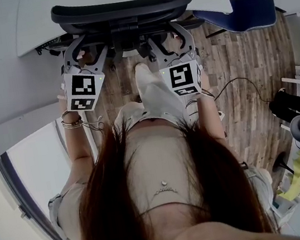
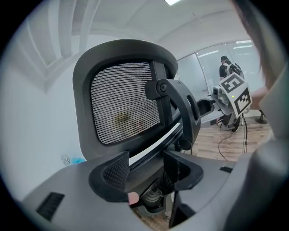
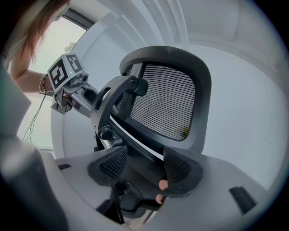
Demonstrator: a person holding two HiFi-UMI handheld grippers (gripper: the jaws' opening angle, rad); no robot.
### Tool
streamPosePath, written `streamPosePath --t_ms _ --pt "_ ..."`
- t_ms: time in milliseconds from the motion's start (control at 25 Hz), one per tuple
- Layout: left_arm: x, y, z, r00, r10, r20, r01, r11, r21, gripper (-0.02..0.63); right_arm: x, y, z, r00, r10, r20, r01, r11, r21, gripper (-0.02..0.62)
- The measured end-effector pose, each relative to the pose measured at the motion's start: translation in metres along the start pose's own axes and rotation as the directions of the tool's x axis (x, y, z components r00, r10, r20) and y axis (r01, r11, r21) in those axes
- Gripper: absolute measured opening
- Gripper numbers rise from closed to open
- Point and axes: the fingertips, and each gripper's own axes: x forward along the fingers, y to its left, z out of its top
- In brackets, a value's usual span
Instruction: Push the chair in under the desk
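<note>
1. Nearest the head camera is the person's own hair and torso. Both forearms reach forward to the marker cubes of the two grippers.
2. The left gripper (image 2: 145,170) has its jaws apart. The dark lower frame of the chair back lies in the gap. Whether the pads touch the frame cannot be told, and nothing is clamped.
3. The right gripper (image 3: 145,169) is likewise spread, with the same frame crossing between its jaws. It stands beside the left gripper, on the other side of the central spine.
4. The chair (image 1: 120,5) stands upright just ahead of both grippers, with its mesh backrest (image 2: 124,108) facing away from the person. In the head view the top of the backrest lies level with the near edge of the desk (image 1: 38,21). The seat is hidden below it.
5. The wooden floor (image 1: 239,74) extends to the right, where a blue chair (image 1: 251,7) stands near the desk corner.
6. Step in hand (judgement): the push itself, probably late in its course, since the backrest already meets the desk edge.
7. The next move calls for an even forward press from both grippers so the chair travels straight and does not swivel. It should stop when the backrest meets the desk.
</note>
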Motion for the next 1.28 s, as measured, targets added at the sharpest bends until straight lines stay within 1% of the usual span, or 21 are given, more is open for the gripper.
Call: streamPosePath --t_ms 1280 --pt "0.024 0.026 0.005 1.000 0.006 -0.005 -0.006 1.000 -0.009 0.227 0.033 -0.015 0.007 1.000 0.013 0.009 -0.013 1.000 -0.006 0.256"
